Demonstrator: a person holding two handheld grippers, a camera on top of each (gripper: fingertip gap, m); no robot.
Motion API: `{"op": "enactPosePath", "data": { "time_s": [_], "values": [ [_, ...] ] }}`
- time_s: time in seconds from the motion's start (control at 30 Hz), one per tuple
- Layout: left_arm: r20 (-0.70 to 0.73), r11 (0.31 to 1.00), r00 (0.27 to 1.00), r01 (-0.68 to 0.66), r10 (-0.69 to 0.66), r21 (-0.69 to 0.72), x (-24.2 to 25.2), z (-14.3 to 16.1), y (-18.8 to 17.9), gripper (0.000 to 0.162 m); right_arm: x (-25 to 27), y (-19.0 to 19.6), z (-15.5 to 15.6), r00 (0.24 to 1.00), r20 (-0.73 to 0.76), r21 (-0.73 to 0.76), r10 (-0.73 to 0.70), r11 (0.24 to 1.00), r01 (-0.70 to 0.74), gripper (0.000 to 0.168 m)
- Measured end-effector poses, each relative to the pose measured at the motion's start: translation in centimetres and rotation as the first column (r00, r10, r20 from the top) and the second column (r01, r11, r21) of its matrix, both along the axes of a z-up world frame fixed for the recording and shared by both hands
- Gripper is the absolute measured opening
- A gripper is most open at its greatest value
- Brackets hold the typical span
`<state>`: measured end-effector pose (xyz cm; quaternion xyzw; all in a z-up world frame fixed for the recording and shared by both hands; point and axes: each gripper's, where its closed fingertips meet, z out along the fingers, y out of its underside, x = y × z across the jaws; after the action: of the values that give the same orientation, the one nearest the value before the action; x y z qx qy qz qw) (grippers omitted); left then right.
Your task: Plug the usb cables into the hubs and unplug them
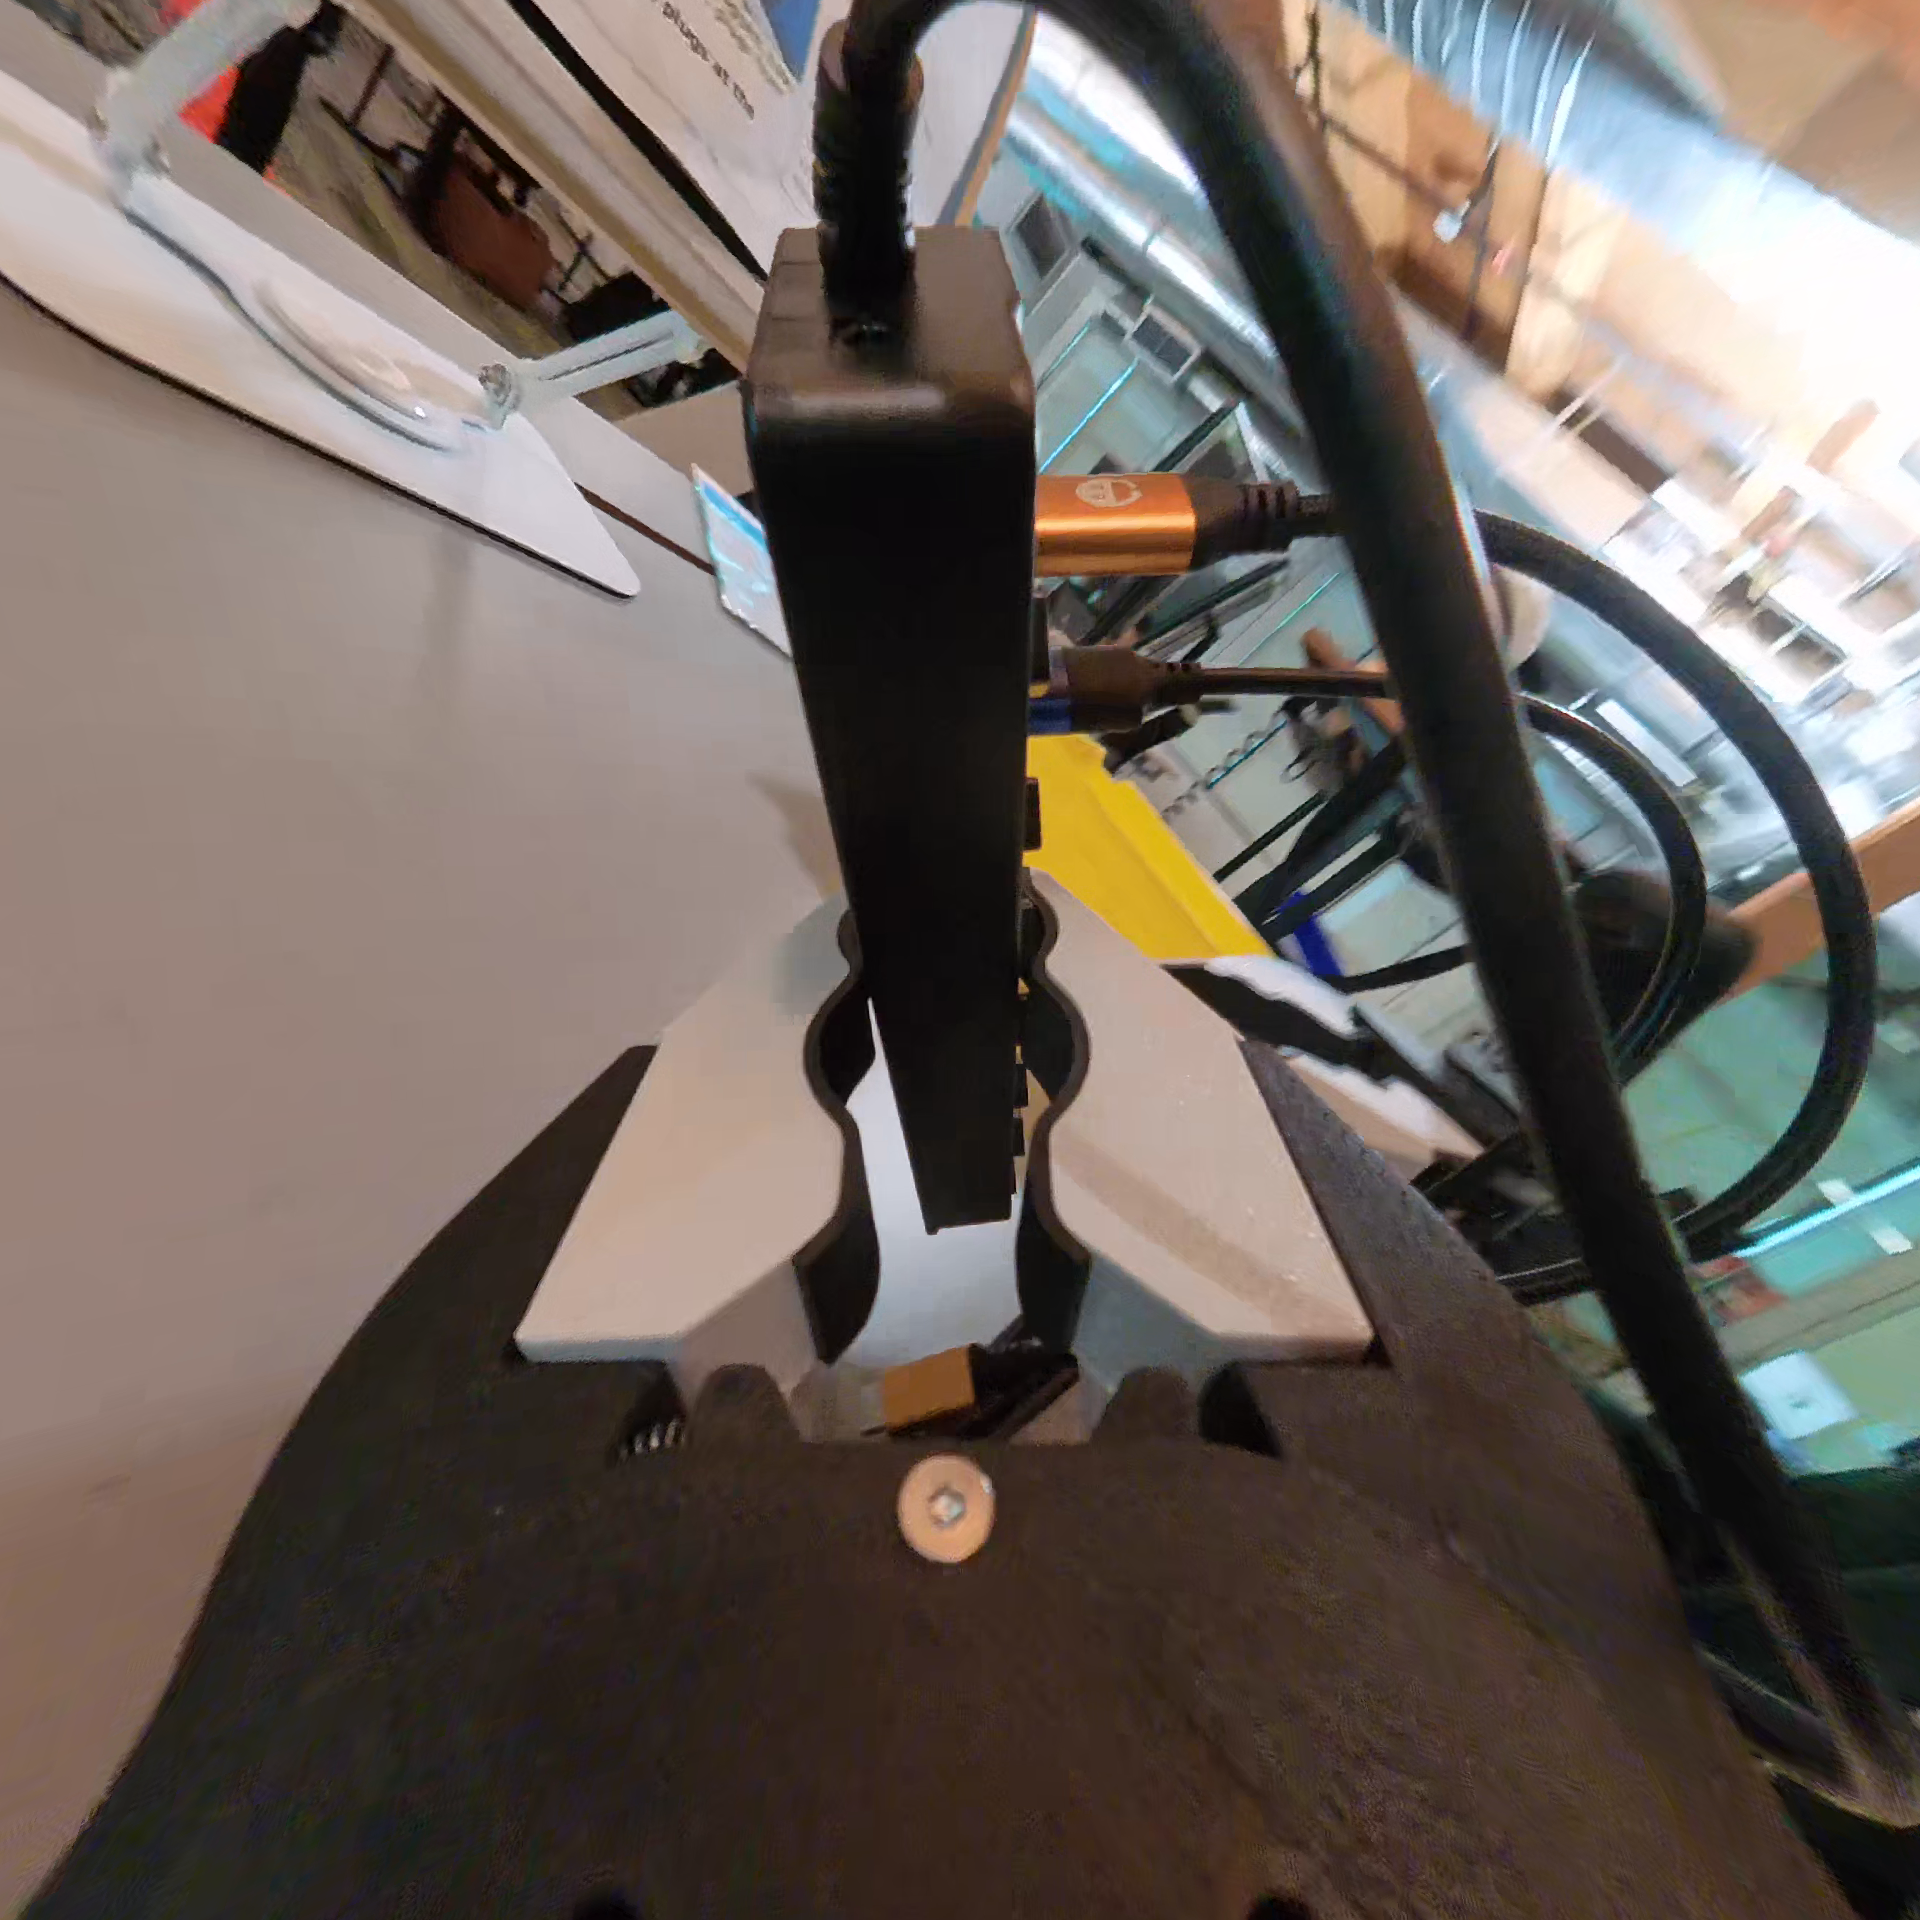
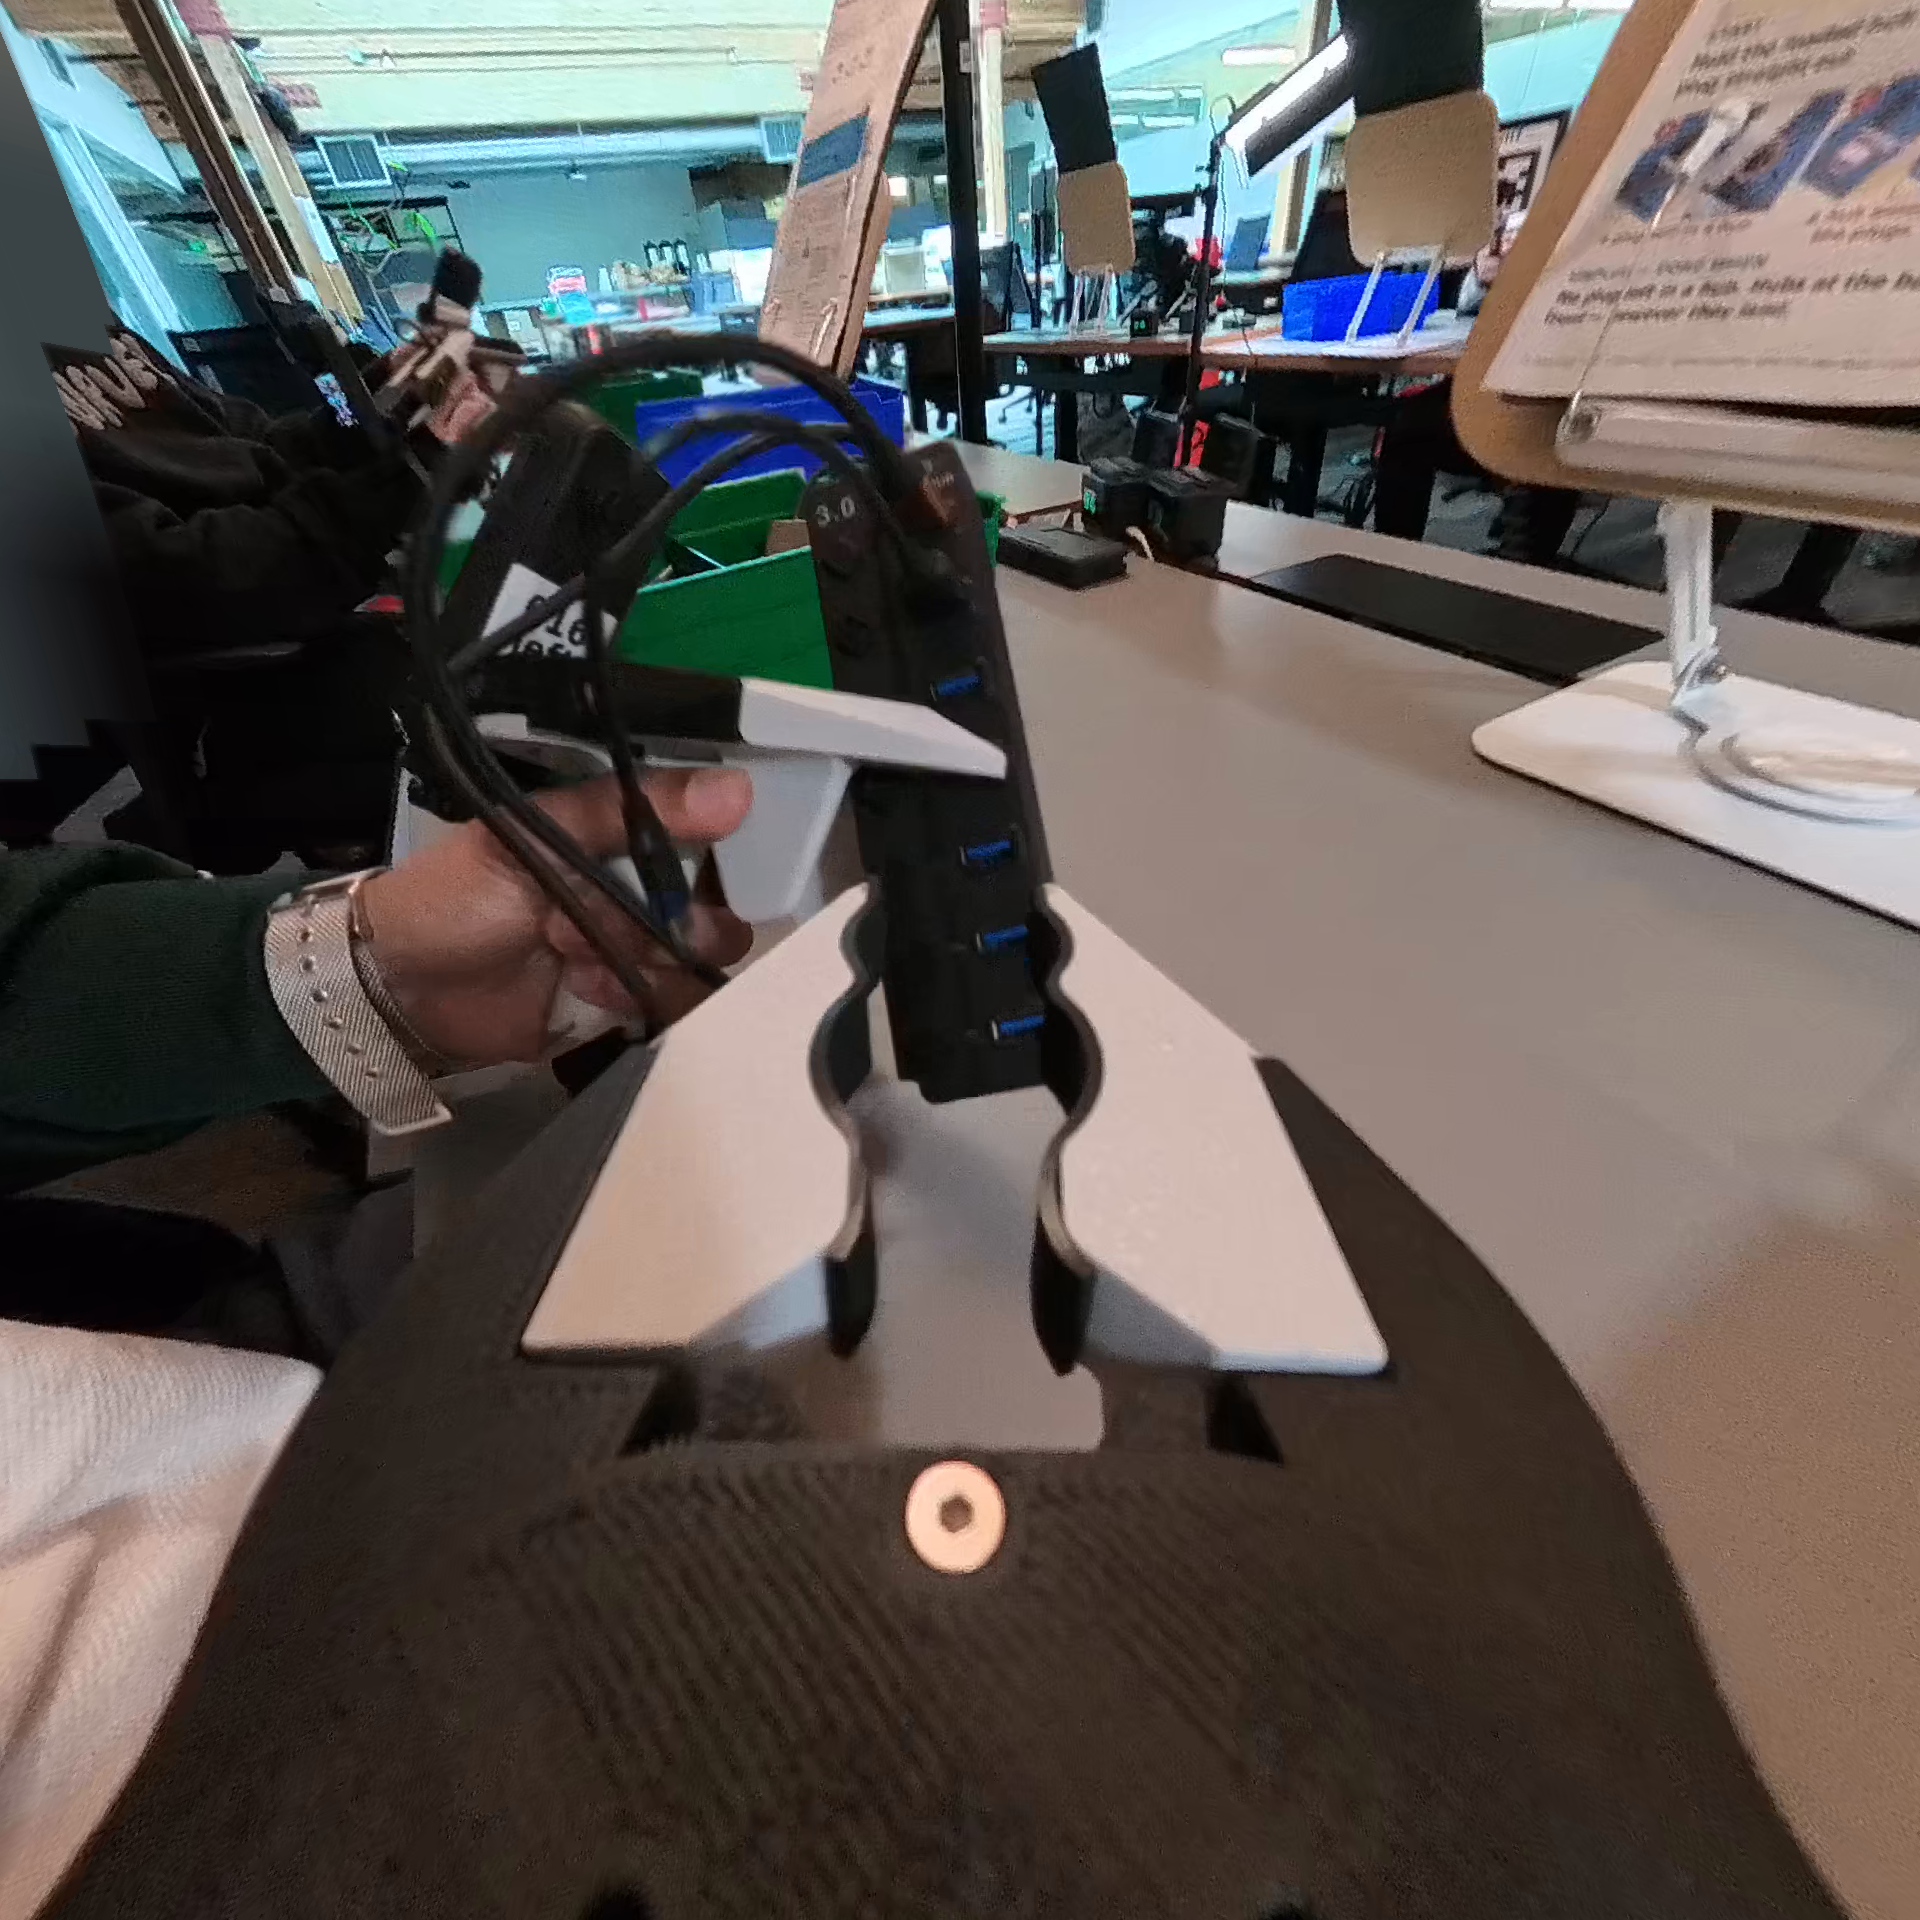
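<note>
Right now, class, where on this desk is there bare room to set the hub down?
Bare grey tabletop lies between the hub and the white stand base. It is crowded on the hub's other side: cables, the left claw.

- One black USB hub (image 1: pixel 894 665), a long strip, seen in both views (image 2: pixel 940 790).
- Two hand-held grippers: the left hand-held gripper (image 1: pixel 940 956) and the right hand-held gripper (image 2: pixel 951 997).
- Two plugs visibly seated in the hub's side: one copper-coloured plug (image 1: pixel 1112 525) and one dark plug (image 1: pixel 1117 675) below it.
- Four free blue ports (image 2: pixel 1003 940) visible on the hub's face.
- One table (image 2: pixel 1403 935).
- One white document stand (image 2: pixel 1704 727), far right.
- One person's hand (image 2: pixel 520 935), left.
</note>
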<state>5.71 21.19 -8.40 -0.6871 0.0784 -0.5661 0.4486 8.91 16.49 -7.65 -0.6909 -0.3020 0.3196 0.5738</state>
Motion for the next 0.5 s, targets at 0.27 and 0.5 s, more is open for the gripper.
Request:
{"op": "enactPosePath", "data": {
  "time_s": [0.27,0.5],
  "values": [
    [0.127,0.995,0.987,0.099,-0.097,-0.011,0.8,1.1,-1.0,0.022,-0.8,0.3,-2.7,0.998,0.052,-0.108,0.04,0.994,-0.034,0.053],
    [0.191,0.987,0.969,0.16,-0.158,0.006,1.0,1.9,-1.7,0.022,-1.1,-0.3,-1.6,0.985,-0.133,-0.188,0.112,0.973,-0.136,0.054]
  ]
}}
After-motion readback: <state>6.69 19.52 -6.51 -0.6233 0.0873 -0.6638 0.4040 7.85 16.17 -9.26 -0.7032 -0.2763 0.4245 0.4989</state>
